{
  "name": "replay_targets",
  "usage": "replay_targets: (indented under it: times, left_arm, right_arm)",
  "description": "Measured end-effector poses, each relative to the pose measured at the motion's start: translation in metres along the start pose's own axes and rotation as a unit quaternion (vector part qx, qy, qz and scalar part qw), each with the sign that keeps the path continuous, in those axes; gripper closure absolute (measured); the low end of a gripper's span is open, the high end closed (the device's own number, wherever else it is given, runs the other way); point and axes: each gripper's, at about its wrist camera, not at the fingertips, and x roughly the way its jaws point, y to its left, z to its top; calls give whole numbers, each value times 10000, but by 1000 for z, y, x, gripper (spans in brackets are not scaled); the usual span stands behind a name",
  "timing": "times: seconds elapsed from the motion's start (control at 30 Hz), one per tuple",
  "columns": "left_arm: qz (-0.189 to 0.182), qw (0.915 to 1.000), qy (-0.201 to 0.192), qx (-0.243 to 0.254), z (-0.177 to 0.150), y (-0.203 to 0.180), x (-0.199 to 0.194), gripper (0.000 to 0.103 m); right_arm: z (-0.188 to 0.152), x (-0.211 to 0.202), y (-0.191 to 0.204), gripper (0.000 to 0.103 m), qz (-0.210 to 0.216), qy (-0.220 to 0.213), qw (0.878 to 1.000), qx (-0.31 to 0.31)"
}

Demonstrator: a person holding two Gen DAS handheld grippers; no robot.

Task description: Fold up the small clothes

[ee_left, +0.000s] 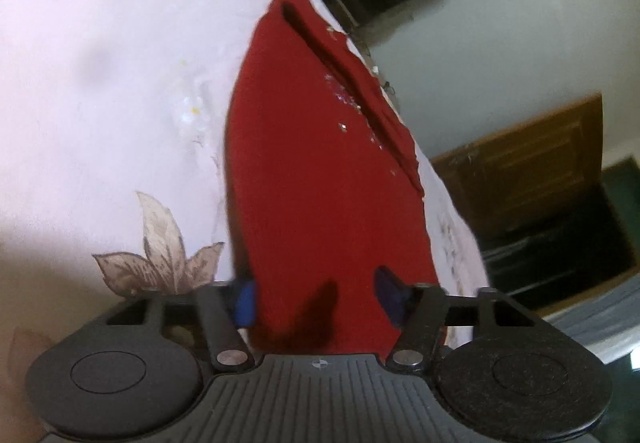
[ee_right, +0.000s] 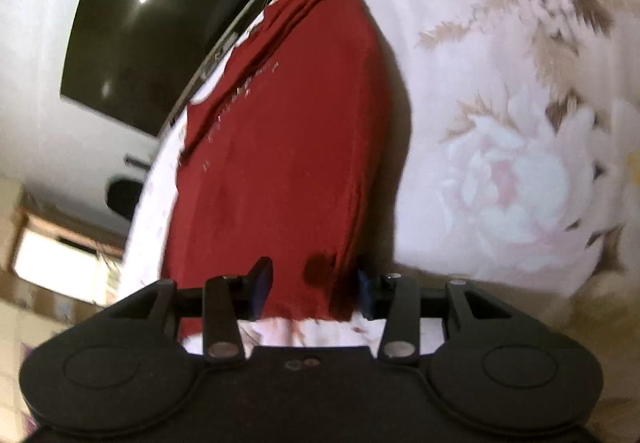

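Left wrist: no legible writing | both tongs parted astride red garment (ee_left: 320,183)

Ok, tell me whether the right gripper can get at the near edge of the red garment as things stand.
Probably yes. The right gripper already has its open jaws either side of the red garment at its near edge, on the floral sheet, with nothing in the way. Whether the pads touch the cloth is unclear.
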Motion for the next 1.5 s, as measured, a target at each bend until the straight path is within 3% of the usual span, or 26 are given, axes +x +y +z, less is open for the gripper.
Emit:
replay_targets:
  times: [0.07,0.1,0.13,0.17,0.23,0.37,0.43,0.53,0.63,0.77,0.9,1.03,1.17,1.33,1.5]
  left_arm:
    - [17,10000,86,-29,4,6,9,79]
    - [33,9999,113,-39,4,9,12,85]
    - [70,9999,135,-71,6,12,15,96]
    - [91,9998,145,-94,7,14,17,96]
    - [62,10000,39,57,9,10,16,99]
    - [-342,9986,-290,272,8,1,-10,99]
    - [-291,9988,-302,252,9,5,-17,99]
    - [137,9993,-123,316,7,22,-9,99]
    - [84,9993,-224,290,6,26,-6,99]
    - [3,9993,-310,200,6,26,-16,99]
    - [-206,9981,-536,240,17,15,-29,100]
    - [-315,9962,-638,497,57,-17,-15,100]
    - [-436,9912,-930,839,116,-56,9,100]
    - [-360,9852,-1114,1251,192,-94,51,100]
    - [-58,9832,-1169,1403,255,-103,108,100]
  right_arm:
    - [5,7,-7,70,162,-107,9991,366]
    - [6,10,-10,72,243,-150,9984,482]
    - [8,14,-12,82,303,-183,9978,556]
    - [6,15,-13,94,274,-210,9975,609]
    - [3,15,-17,98,160,-279,9974,650]
    - [0,-4,7,98,163,-626,9977,183]
    - [-2,-19,15,98,312,-781,9965,-17]
    - [0,-19,12,98,176,-789,9967,-108]
    - [-6,5,-1,99,-432,-460,9977,-244]
    - [-5,8,-2,98,-383,-642,9972,-52]
    - [9,0,28,98,-416,-865,9935,-615]
    - [36,-1,64,98,-522,-1105,9825,-1408]
    - [86,9,94,98,-525,-1367,9717,-1852]
    - [155,34,119,98,-343,-1637,9640,-2067]
    - [224,79,121,98,-189,-1650,9635,-2101]
